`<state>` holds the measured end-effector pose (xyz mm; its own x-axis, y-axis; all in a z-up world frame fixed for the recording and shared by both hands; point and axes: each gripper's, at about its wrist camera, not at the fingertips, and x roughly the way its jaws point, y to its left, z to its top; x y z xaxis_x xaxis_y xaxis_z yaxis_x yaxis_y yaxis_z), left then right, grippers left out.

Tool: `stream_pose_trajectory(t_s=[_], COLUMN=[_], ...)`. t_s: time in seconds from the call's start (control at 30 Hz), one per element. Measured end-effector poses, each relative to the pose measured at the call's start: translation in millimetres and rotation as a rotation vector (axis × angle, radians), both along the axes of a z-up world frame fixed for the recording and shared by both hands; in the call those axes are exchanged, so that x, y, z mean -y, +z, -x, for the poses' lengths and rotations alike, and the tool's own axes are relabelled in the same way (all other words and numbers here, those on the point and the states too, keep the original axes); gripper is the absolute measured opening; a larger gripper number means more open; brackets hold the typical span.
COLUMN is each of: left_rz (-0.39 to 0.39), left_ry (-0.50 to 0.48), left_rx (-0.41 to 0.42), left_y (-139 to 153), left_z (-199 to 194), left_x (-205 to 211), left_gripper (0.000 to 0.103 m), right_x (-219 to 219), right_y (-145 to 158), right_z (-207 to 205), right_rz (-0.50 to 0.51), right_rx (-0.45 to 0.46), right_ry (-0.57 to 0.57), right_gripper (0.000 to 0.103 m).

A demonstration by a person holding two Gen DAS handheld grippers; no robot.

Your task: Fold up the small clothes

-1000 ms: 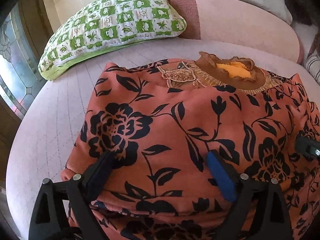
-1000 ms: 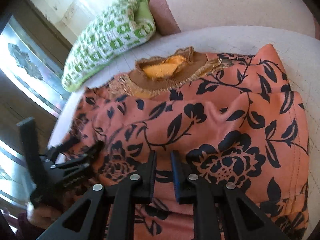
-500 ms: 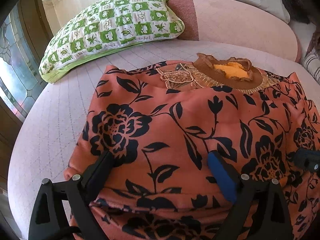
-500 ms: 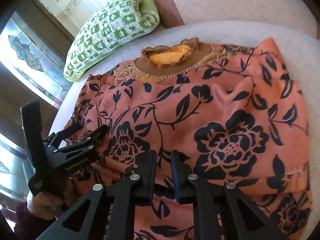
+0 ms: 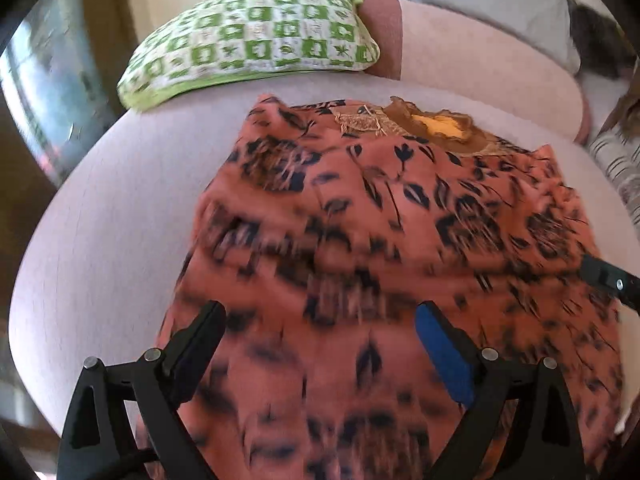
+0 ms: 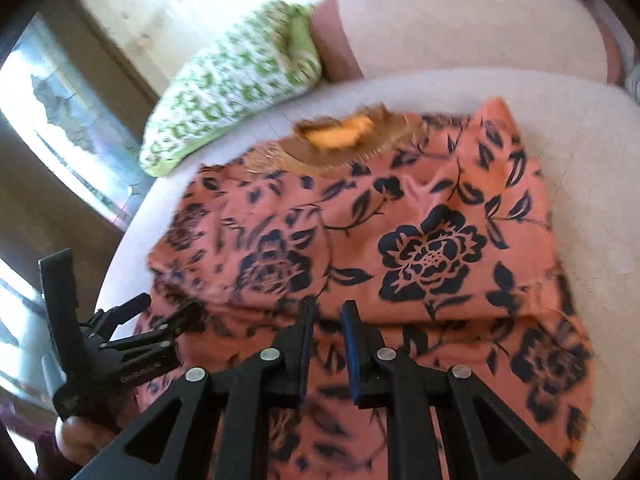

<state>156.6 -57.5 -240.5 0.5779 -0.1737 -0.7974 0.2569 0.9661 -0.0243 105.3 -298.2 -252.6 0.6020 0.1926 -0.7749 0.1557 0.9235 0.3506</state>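
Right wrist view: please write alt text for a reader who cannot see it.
An orange garment with black flowers lies folded on a pale cushion. The right gripper is nearly shut above its near edge, the left gripper beside it.

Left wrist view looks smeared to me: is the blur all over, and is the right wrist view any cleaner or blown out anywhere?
Left wrist view: motion blur smears the floral garment near the left gripper; the green checked pillow is sharper. Right wrist view: the big flower print is fairly crisp, the pillow and garment edges smear, and the bright wall top left is overexposed.
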Motion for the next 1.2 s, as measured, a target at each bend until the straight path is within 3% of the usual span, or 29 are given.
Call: stream_pose_trajectory(t_s=[0.1,0.4,0.57,0.6,0.7,0.83,1.0,1.03,1.07,1.13,1.2], left_rz=[0.015,-0.104,-0.182,-0.131,-0.088,-0.121,-0.120,-0.121,-0.123,-0.100,-0.072], left_ry=[0.001,0.054,0.042,0.041,0.058,0.050,0.139,0.157,0.171,0.196,0.224], left_rx=[0.034,0.129,-0.019,-0.037,-0.090,-0.060,0.071,0.072,0.064,0.023,-0.004], left_y=[1.6,-6.6,-40.5,-45.6,-49.4,-36.3,8.4,13.8,16.3,20.3,19.2], left_z=[36.2,107.5,113.7,118.9,121.7,126.9,121.0,116.2,110.0,96.8,92.3], left_x=[-10.8,-38.4,-46.0,-55.5,-69.4,-73.5,-106.5,-114.0,-118.8,-136.3,-148.0], left_gripper=[0.095,0.095,0.096,0.096,0.097,0.097,0.097,0.097,0.097,0.097,0.097], right_x=[-2.2,-15.4,-25.0,-28.5,-37.4,-35.6,4.6,19.3,28.1,52.5,69.1], right_y=[4.4,-24.4,-45.0,-46.2,-47.8,-43.7,-14.1,-6.9,-3.1,4.7,10.3], right_z=[28.0,88.0,109.4,116.6,130.0,137.0,145.3,151.0,153.8,166.4,176.1], right_rz=[-0.032,-0.075,-0.056,-0.050,-0.026,-0.055,-0.151,-0.160,-0.159,-0.157,-0.166], right_rx=[0.016,-0.107,-0.212,-0.205,-0.231,-0.251,-0.146,-0.127,-0.125,-0.106,-0.077], right_ry=[-0.002,-0.022,-0.019,-0.007,0.028,0.037,-0.071,-0.105,-0.128,-0.208,-0.256], right_gripper=[0.018,0.018,0.018,0.018,0.018,0.018,0.018,0.026,0.048,0.077,0.077])
